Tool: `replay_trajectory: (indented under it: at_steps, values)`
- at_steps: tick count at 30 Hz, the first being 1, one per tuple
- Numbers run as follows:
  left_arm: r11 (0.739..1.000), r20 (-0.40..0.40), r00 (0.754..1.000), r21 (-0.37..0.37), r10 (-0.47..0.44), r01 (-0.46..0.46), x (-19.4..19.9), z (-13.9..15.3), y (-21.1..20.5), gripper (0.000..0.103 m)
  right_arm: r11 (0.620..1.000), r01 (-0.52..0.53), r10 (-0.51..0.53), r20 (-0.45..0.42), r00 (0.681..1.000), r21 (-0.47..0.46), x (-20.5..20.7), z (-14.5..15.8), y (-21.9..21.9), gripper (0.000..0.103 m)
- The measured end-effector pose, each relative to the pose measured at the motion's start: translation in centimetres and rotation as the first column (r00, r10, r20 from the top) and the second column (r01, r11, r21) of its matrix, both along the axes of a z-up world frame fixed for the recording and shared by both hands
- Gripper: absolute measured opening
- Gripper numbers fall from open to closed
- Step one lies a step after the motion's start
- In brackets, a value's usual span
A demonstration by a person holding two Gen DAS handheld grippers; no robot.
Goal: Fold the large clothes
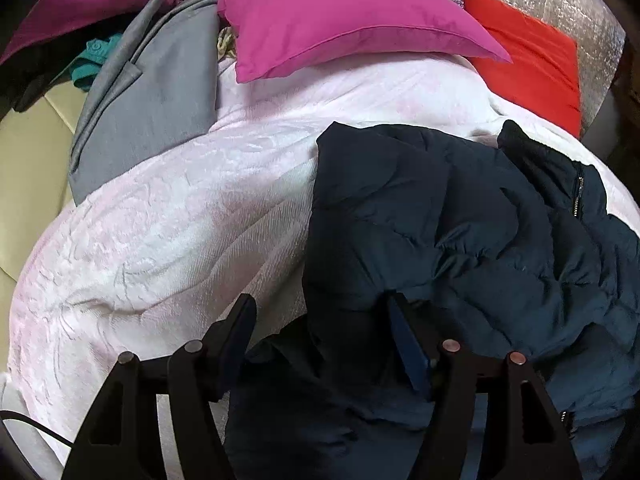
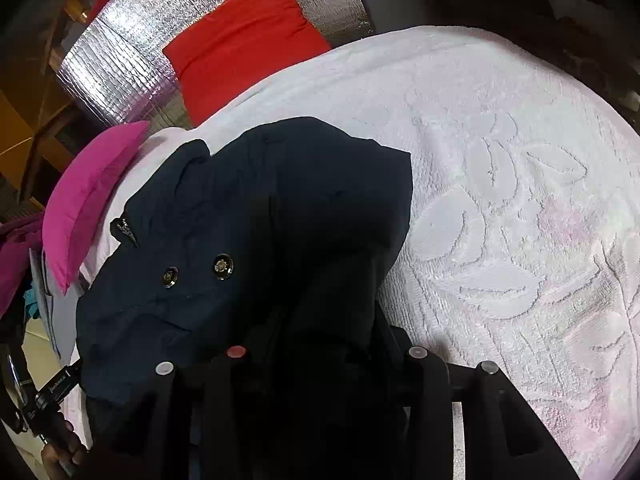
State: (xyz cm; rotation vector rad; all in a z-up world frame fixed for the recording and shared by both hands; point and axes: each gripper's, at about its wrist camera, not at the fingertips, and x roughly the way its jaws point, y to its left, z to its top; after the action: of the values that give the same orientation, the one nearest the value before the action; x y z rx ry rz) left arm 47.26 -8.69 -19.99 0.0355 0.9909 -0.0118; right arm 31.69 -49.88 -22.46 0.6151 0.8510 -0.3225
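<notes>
A dark navy quilted jacket (image 1: 460,232) lies crumpled on the pale pink bed cover (image 1: 160,232). My left gripper (image 1: 320,320) is open, its fingers wide apart over the jacket's near left edge; jacket fabric lies between them. In the right wrist view the jacket (image 2: 248,220) shows two metal snaps and drapes over my right gripper (image 2: 304,344). The fingertips are hidden under the dark fabric, so their state is unclear.
A magenta pillow (image 1: 340,20) and a red pillow (image 1: 532,56) lie at the head of the bed against a silver foil wall (image 2: 132,52). A grey garment (image 1: 152,100) and other clothes (image 1: 92,60) are piled at the left. The embossed cover (image 2: 520,200) spreads to the right.
</notes>
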Motion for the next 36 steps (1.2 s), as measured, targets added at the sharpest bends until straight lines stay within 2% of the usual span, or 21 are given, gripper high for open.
replay_trajectory:
  at_steps: [20, 24, 31, 36]
  values:
    - [0.998, 0.017, 1.000, 0.059, -0.009, 0.008, 0.4, -0.7, -0.5, 0.076, 1.000, -0.008, 0.007, -0.010, 1.000, -0.012, 0.6, -0.1, 0.2, 0.046]
    - [0.996, 0.025, 1.000, 0.088, -0.009, 0.007, 0.6, -1.0, -0.7, 0.081, 1.000, -0.013, 0.012, -0.015, 1.000, -0.018, 0.9, -0.1, 0.2, 0.048]
    - [0.987, 0.053, 0.998, 0.156, -0.039, 0.031, 0.4, -1.1, -1.5, 0.082, 1.000, -0.020, 0.020, -0.015, 1.000, -0.021, 1.1, -0.1, 0.2, 0.049]
    - [0.984, 0.068, 0.996, 0.172, -0.051, 0.039, 0.1, -1.1, -1.4, 0.082, 1.000, -0.021, 0.021, -0.014, 1.000, -0.020, 1.1, -0.1, 0.1, 0.049]
